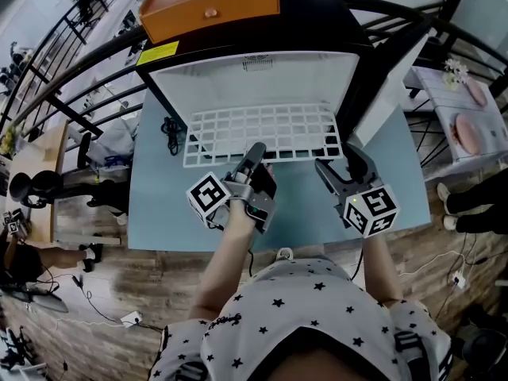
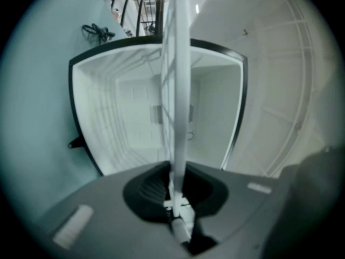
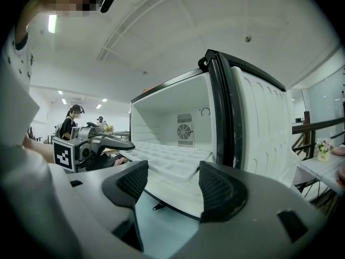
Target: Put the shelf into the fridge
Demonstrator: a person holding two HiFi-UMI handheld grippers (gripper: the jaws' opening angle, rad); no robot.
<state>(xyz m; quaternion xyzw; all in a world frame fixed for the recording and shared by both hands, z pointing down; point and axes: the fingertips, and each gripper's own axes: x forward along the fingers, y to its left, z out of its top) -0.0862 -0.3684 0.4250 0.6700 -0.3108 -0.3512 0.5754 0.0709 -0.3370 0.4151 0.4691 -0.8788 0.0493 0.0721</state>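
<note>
Closest in, a white star-print shirt [image 1: 302, 308] fills the bottom of the head view, with both forearms reaching forward over a pale blue worktop [image 1: 159, 213]. Far left on that worktop lies a coiled black cable [image 1: 170, 132], just beside the black mini fridge with a white interior [image 1: 238, 86]. The fridge stands open toward the person and carries an orange plastic drawer box [image 1: 210, 6] on its top. The left gripper [image 1: 255, 155] points at the opening, and its fingers [image 2: 148, 190] are clenched on the near edge of the white wire-grid shelf [image 1: 262, 132], which that gripper's view shows edge-on as a thin white bar running into the cavity. The shelf lies roughly level, its rear part inside the fridge and its front edge sticking out past the lower rim over the worktop. To the right, the right gripper [image 1: 341, 163] hangs near the shelf's right front corner without touching it. Its fingers [image 3: 132, 182] are spread apart with nothing between them. Furthest right, the white-lined fridge door [image 1: 389, 78] stands swung wide open.
</note>
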